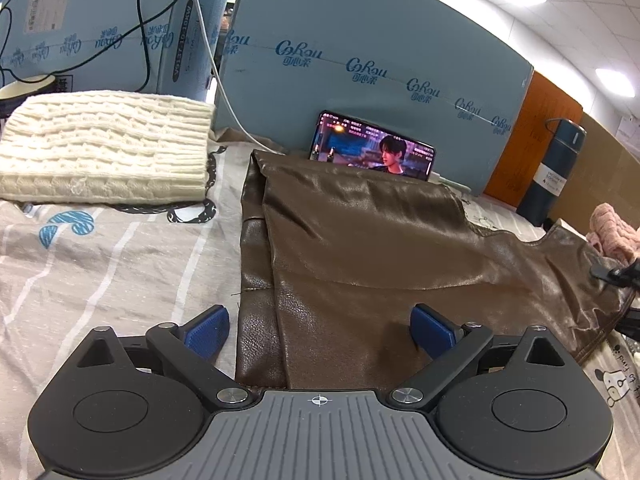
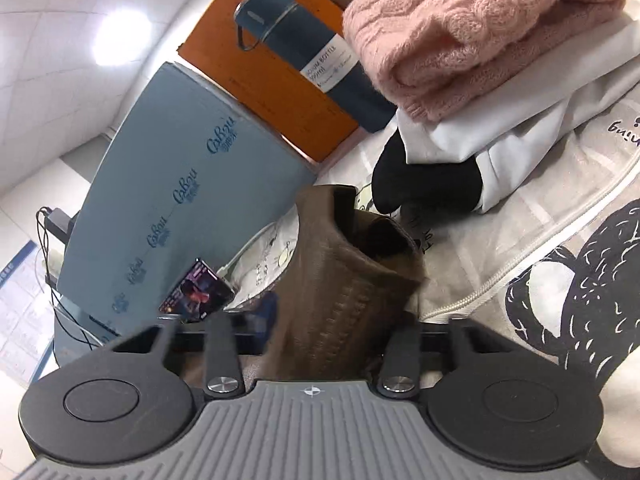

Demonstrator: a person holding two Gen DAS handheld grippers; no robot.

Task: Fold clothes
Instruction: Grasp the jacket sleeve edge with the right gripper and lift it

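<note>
A brown leather-look garment [image 1: 380, 248] lies partly folded on the printed bedsheet [image 1: 100, 280]. My left gripper [image 1: 320, 330] is open, its blue pads [image 1: 208, 332] on either side of the garment's near edge, holding nothing. My right gripper [image 2: 320, 316] is shut on a bunched brown part of the garment [image 2: 352, 276] and lifts it; its fingertips are hidden by the cloth. The tip of the right gripper [image 1: 612, 274] shows at the right edge of the left wrist view, at the garment's far right end.
A folded cream knit sweater [image 1: 108, 148] lies at the back left. A phone [image 1: 372, 152] leans on blue boxes [image 1: 360, 60]. A pile with a pink knit sweater [image 2: 472, 28], white cloth [image 2: 500, 132] and black cloth [image 2: 424, 184] sits right. A dark bottle [image 2: 304, 52] stands behind.
</note>
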